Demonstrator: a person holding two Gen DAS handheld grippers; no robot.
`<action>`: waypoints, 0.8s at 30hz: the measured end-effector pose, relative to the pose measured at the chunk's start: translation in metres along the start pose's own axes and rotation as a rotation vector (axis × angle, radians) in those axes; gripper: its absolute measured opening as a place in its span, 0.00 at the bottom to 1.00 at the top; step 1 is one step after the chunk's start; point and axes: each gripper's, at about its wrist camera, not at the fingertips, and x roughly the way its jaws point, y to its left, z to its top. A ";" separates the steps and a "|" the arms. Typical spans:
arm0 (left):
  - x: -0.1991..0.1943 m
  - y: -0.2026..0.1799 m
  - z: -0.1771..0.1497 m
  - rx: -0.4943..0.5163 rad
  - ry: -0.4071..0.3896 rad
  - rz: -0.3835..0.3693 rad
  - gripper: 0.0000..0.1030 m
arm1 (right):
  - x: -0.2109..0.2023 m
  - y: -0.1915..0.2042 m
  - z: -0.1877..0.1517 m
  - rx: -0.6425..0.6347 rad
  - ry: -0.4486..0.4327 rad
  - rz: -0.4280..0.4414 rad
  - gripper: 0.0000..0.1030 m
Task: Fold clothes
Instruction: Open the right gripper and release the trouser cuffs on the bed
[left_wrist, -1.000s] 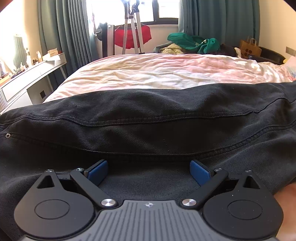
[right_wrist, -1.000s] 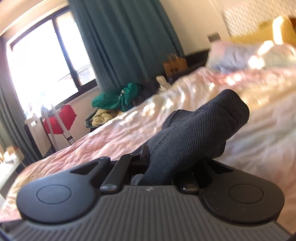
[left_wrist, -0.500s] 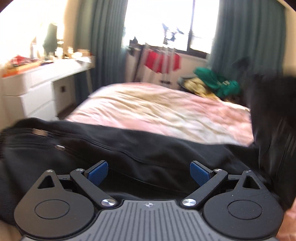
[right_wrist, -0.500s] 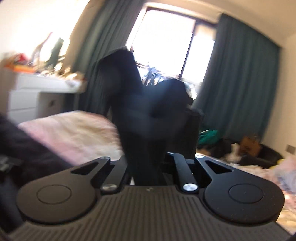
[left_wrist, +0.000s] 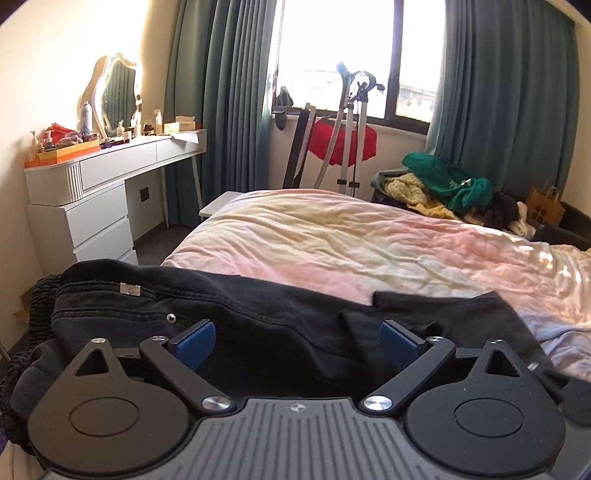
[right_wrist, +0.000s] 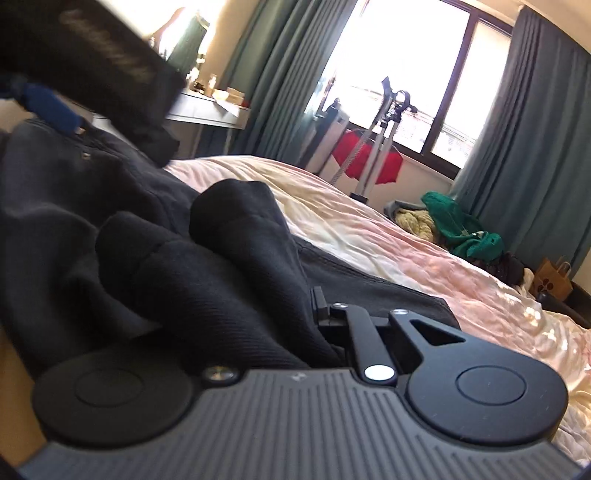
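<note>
Right gripper (right_wrist: 291, 317) jaws clamped on bunched black trousers (right_wrist: 207, 266) lying on the pink bed (right_wrist: 388, 236). Left gripper (right_wrist: 48, 103) blurred at top left, just above the fabric. Green clothes pile (right_wrist: 461, 229) by the curtain (right_wrist: 535, 129)

Both wrist views sit low, close over the black trousers (left_wrist: 280, 325), seemingly facing the shared window (right_wrist: 402, 66).
</note>
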 end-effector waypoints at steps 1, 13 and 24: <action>-0.001 0.000 0.000 0.002 -0.009 -0.005 0.94 | 0.002 0.009 -0.001 -0.025 0.012 0.015 0.11; 0.003 0.016 -0.007 -0.062 -0.027 -0.059 0.94 | -0.012 -0.006 0.008 0.144 0.115 0.134 0.51; 0.004 0.016 -0.022 -0.169 -0.032 -0.164 0.94 | -0.070 -0.061 0.003 0.440 0.035 0.321 0.72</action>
